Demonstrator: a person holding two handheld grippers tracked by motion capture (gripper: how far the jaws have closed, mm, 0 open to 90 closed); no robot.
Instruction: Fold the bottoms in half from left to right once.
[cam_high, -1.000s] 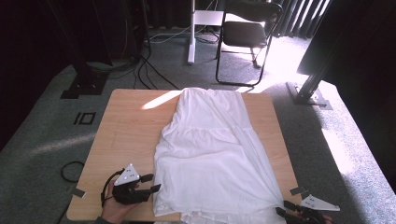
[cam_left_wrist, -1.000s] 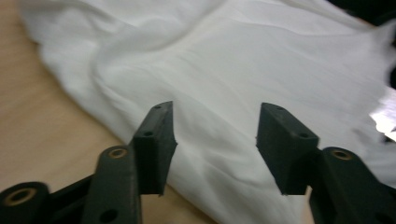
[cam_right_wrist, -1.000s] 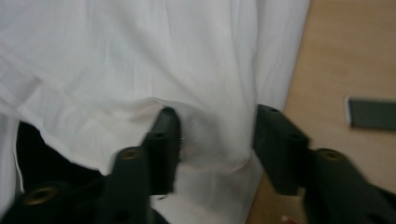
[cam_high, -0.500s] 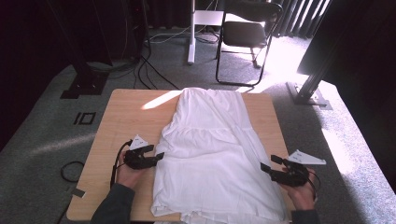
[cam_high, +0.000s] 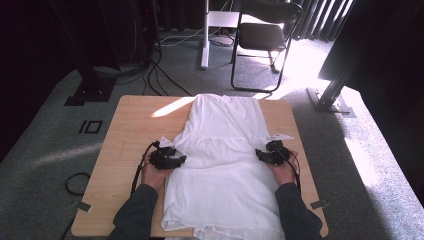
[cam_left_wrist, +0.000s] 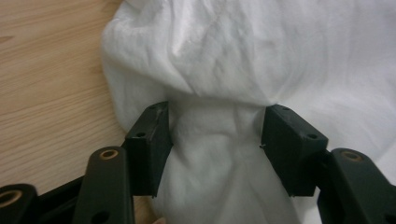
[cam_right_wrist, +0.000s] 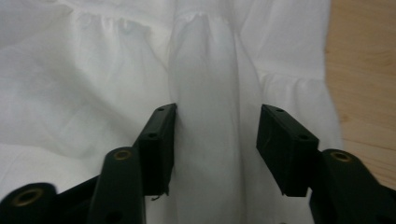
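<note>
A white garment (cam_high: 225, 165) lies spread lengthwise on the wooden table (cam_high: 130, 135). My left gripper (cam_high: 181, 160) points in at its left edge, about halfway up. In the left gripper view a bunched fold of the cloth (cam_left_wrist: 215, 84) fills the gap of the left gripper (cam_left_wrist: 217, 140); its jaws have just been closing and stand apart. My right gripper (cam_high: 259, 154) meets the garment's right edge at the gathered seam. There a raised ridge of cloth (cam_right_wrist: 205, 70) runs between the jaws of the right gripper (cam_right_wrist: 215, 135), clear of the right pad (cam_right_wrist: 285, 144). These jaws have also just been closing.
Bare wood lies left of the garment and in a narrow strip to its right. Beyond the table's far edge stand a black folding chair (cam_high: 267, 40) and a white post (cam_high: 205, 35), with cables (cam_high: 165, 75) on the carpet. A metal stand base (cam_high: 330, 100) sits far right.
Both hands have moved from the table's near corners up along the garment's sides to its middle. Each gripper now points inward with cloth between its jaws.
</note>
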